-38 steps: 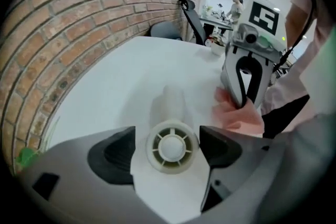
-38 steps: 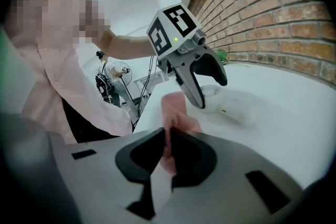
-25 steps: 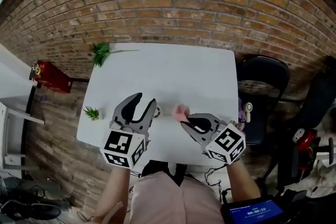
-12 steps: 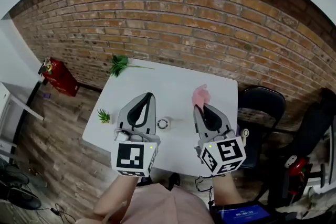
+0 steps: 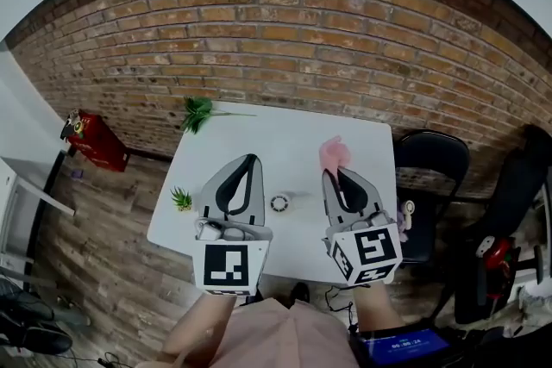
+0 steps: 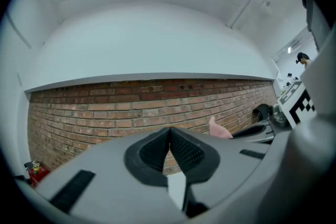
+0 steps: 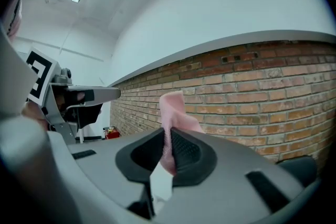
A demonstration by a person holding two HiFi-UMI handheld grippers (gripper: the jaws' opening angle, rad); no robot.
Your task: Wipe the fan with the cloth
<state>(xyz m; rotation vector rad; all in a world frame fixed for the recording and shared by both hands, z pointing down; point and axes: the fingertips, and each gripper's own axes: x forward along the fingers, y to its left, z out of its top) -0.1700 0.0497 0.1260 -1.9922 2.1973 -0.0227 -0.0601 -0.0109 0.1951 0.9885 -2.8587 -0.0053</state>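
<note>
- Head view: the pink cloth (image 5: 332, 152) is pinched in the right tool (image 5: 333, 174), raised above the white desk (image 5: 285, 129). The small round fan (image 5: 279, 203) sits on the desk, seen between the two tools.
- Right gripper view: ribbed dark pads (image 7: 185, 150) are clamped on a fold of cloth, and the free end flops up, soft and limp.
- Left tool (image 5: 249, 159) is fully closed, with nothing in it.
- The fan looks light and made of hard plastic, so it will likely skid under wiping. It is best steadied at its rim.
</note>
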